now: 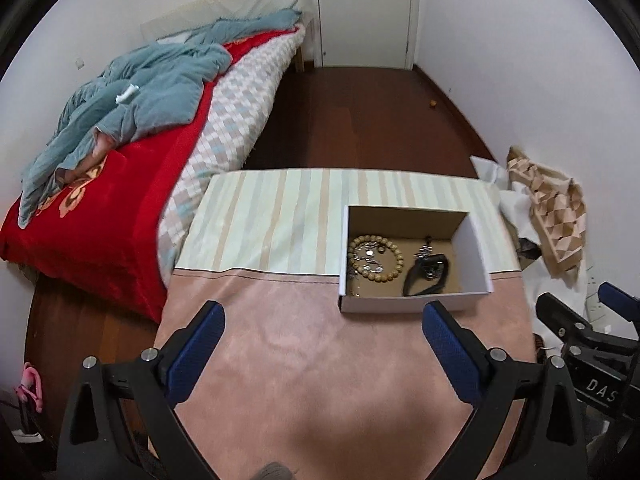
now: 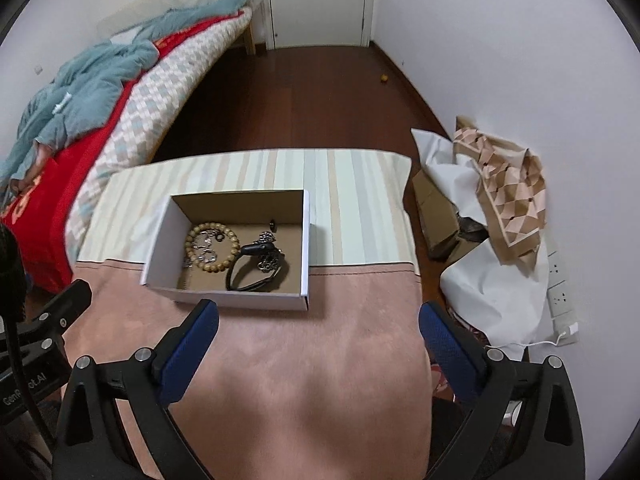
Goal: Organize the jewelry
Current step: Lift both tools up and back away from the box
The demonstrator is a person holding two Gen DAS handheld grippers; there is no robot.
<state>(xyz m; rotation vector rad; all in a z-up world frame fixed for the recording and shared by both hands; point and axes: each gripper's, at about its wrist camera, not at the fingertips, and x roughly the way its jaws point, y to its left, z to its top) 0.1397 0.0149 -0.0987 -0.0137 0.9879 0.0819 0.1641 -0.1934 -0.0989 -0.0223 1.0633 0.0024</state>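
A white cardboard box (image 1: 478,252) with a brown inside stands on the cloth-covered table (image 1: 304,360). In it lie a wooden bead bracelet (image 1: 394,268), silver chains (image 1: 370,259), a small dark ring (image 1: 382,249) and a black band (image 1: 424,276). The right wrist view shows the same box (image 2: 160,248), the bead bracelet (image 2: 232,254), the black band (image 2: 240,276) and a silver chain (image 2: 268,258). My left gripper (image 1: 324,316) is open and empty, above the table short of the box. My right gripper (image 2: 320,316) is also open and empty, just short of the box.
A bed (image 1: 120,216) with a red cover and a blue blanket runs along the left. Crumpled patterned paper (image 2: 508,188), white bags (image 2: 500,292) and a cardboard piece (image 2: 436,208) lie on the floor at the right, by a wall socket (image 2: 560,292). A white door (image 1: 364,12) stands at the far end.
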